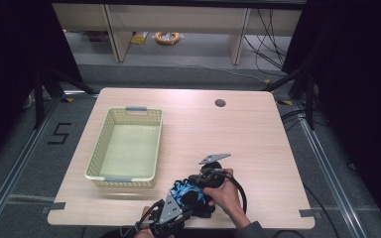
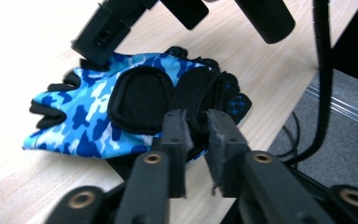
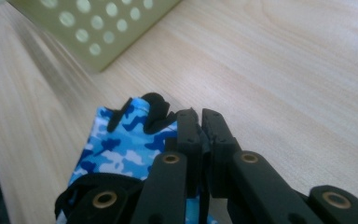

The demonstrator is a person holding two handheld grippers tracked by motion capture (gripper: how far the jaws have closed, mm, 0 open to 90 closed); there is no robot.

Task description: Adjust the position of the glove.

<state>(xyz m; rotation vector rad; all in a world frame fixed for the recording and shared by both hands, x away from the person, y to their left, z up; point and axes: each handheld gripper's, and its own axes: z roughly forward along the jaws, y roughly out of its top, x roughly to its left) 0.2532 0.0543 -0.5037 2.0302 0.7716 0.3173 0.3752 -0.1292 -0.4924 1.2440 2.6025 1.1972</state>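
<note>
Two grippers are engaged on one blue camouflage glove (image 2: 98,109), which lies on the table (image 1: 238,134) at its near edge, well apart from the empty basket (image 1: 110,171). The left gripper (image 2: 196,122) is seen pinching the black cuff end, its jaws drawn in on the fabric. The right gripper (image 3: 199,120) is seen pressed nearly together on the glove's edge by the finger stubs. The glove is judged light, soft and limp, not fragile; sagging is to be expected when lifted. The padded black hems are judged the firmest hold.
</note>
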